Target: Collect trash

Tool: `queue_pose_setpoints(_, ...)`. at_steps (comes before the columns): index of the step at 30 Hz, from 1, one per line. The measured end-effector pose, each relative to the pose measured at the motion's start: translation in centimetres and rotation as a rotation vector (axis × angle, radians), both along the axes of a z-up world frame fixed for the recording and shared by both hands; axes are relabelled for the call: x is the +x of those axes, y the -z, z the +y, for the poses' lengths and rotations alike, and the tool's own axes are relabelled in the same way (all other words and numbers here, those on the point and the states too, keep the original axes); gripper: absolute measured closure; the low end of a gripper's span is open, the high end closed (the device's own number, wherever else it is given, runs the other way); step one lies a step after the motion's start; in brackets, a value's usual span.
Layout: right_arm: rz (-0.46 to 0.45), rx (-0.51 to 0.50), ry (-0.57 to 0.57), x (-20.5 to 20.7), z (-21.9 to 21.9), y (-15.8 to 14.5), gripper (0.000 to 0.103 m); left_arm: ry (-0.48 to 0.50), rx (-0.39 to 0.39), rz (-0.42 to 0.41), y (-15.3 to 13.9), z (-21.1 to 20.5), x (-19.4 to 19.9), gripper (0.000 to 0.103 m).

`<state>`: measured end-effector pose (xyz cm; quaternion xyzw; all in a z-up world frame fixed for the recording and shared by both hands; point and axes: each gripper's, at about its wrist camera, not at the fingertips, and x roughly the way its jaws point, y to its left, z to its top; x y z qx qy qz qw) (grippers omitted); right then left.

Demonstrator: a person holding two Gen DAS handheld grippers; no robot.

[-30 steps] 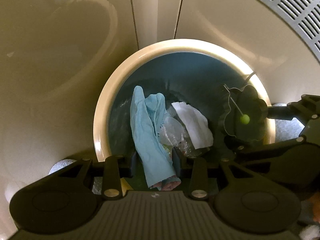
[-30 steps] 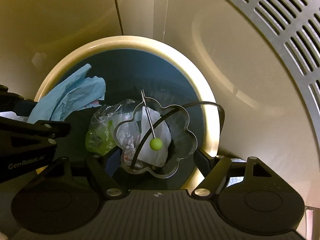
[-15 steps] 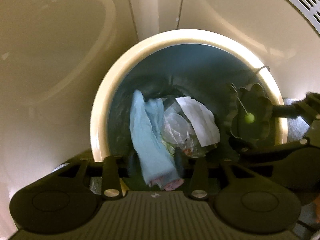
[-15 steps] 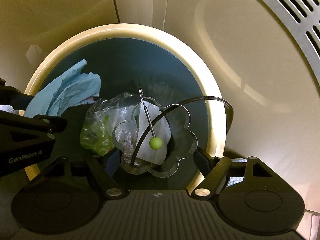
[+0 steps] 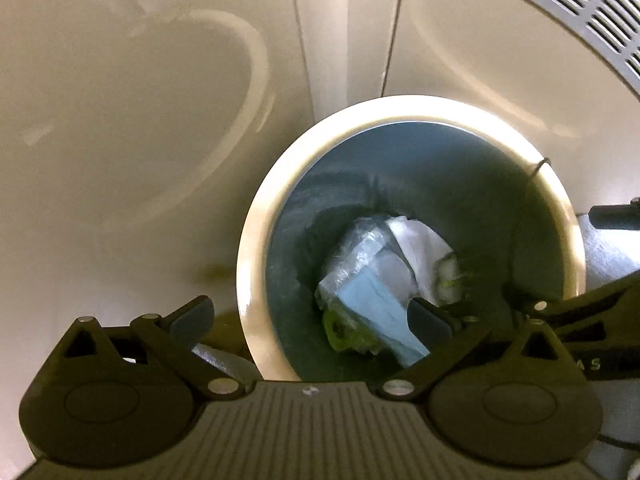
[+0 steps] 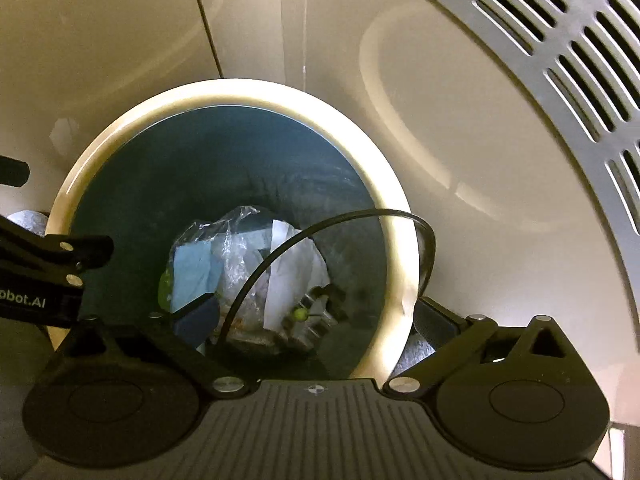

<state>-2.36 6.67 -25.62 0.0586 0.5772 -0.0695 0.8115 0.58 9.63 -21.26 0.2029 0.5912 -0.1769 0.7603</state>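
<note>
A round bin with a cream rim (image 5: 256, 240) (image 6: 224, 92) and dark blue inside sits below both grippers. At its bottom lie a blue glove (image 5: 372, 304) (image 6: 192, 272), a clear plastic bag (image 5: 352, 248) (image 6: 232, 248), white paper (image 5: 420, 248) (image 6: 296, 272) and a clear flower-shaped tray with a green-tipped pick (image 6: 306, 314). My left gripper (image 5: 310, 316) hangs over the bin's left side, its jaws opening wide with nothing held between them. My right gripper (image 6: 314, 314) hangs over the right side, its jaws also opening and holding nothing.
A thin black wire (image 6: 340, 220) arcs over the bin's right rim. Glossy cream panels surround the bin, with a perforated metal grille (image 6: 560, 60) (image 5: 580, 8) at the upper right. Grey textured material (image 5: 224, 360) lies beside the bin's base.
The blue glove has left my left gripper and fallen into the bin. The flower-shaped tray has dropped from my right gripper into the bin. Both pairs of jaws have spread wide.
</note>
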Motion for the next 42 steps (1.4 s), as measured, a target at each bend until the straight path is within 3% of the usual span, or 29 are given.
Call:
queue_pose_setpoints(7, -0.041, 0.003, 0.039, -1.7, -0.5, -2.7, 0.0, 0.02, -0.023, -0.033, -2.3, 0.1, -1.0, 0.0)
queue_pose_setpoints(17, -0.157, -0.027, 0.049, -5.5, 0.6, -7.8, 0.0, -0.046, -0.06, -0.125, -5.7, 1.1, -3.7, 0.0)
queue_pose_setpoints(29, -0.298, -0.155, 0.016, -9.7, 3.8, -11.9, 0.0, -0.074, -0.074, -0.148, -7.9, 3.3, -5.2, 0.0)
queue_pose_setpoints(37, -0.291, -0.17, 0.031, -10.7, 3.9, -12.6, 0.0, -0.085, -0.108, -0.133, -8.1, 3.8, -6.2, 0.0)
queue_pose_setpoints(42, -0.299, -0.158, 0.028, -11.1, 3.9, -13.8, 0.0, -0.076, -0.057, -0.171, -8.3, 3.4, -6.4, 0.0)
